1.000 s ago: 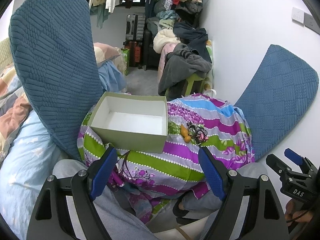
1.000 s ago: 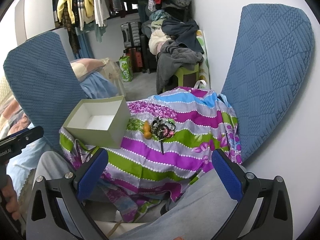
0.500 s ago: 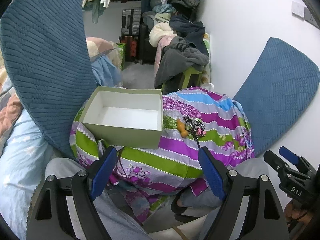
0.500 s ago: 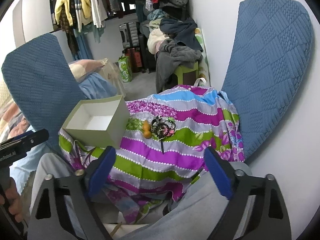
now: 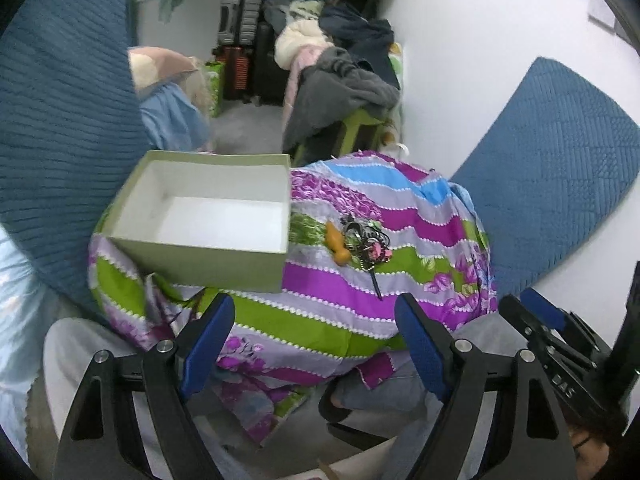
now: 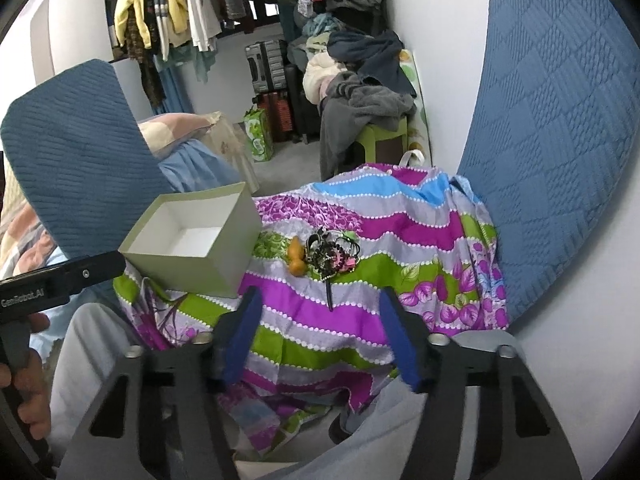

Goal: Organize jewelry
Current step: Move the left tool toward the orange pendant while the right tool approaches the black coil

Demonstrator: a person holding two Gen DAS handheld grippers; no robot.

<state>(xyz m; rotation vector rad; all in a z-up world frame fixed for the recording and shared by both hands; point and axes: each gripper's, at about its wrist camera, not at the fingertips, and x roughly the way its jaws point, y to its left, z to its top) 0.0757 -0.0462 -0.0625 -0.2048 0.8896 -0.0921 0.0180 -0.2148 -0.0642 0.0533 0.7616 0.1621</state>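
– Jewelry (image 5: 366, 242) first, where is it lying?
– It is one tangled heap on the striped cloth (image 5: 360, 292), dark chains and rings with some pink pieces. An orange piece (image 5: 338, 244) touches its left side, and a thin dark strand goes out from the heap toward the cameras.
– And the box?
– The green box (image 5: 208, 254) stands open on the same cloth, just beside the heap on its left. Inside it is white, and I see nothing in it.
– What about the left gripper?
– The left gripper (image 5: 314, 344) has its blue pads wide apart and nothing is between them. It is above the near edge of the cloth, not touching the heap.
– The right one?
– The right gripper (image 6: 320, 340) is closing its jaws now, but they are still apart and hold nothing. The cloth is only behind them. The heap is farther away, in line with the gap.
– Anything else?
– A hand (image 6: 28, 392) at the left border of the right view holds the other tool's handle
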